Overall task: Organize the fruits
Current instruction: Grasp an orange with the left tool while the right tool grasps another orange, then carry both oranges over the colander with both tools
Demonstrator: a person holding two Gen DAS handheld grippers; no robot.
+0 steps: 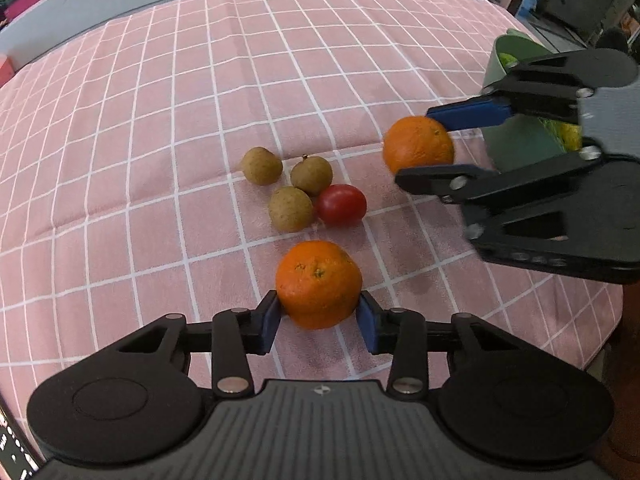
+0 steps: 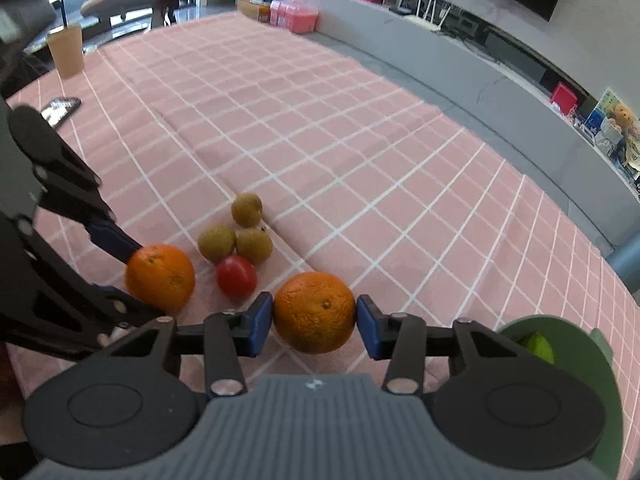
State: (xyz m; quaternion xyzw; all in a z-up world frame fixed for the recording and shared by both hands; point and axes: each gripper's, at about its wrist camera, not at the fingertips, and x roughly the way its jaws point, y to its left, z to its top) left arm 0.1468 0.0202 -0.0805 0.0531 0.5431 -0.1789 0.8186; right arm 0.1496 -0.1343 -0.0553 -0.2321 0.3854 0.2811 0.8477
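My left gripper (image 1: 319, 320) is shut on an orange (image 1: 319, 284) just above the pink checked tablecloth (image 1: 160, 120). My right gripper (image 2: 315, 324) is shut on a second orange (image 2: 315, 312); it also shows in the left wrist view (image 1: 418, 145). Three brown longans (image 1: 291, 208) and a red cherry tomato (image 1: 342, 205) lie together on the cloth between the two oranges. A green bowl (image 2: 600, 368) holding a green fruit (image 2: 538, 346) stands at the right, behind the right gripper in the left wrist view (image 1: 520, 144).
A drink cup with a straw (image 2: 66, 54) and a dark flat object (image 2: 60, 108) sit at the table's far left corner. Pink boxes (image 2: 294, 16) stand beyond the far edge. The table's right edge (image 1: 616, 320) is near the bowl.
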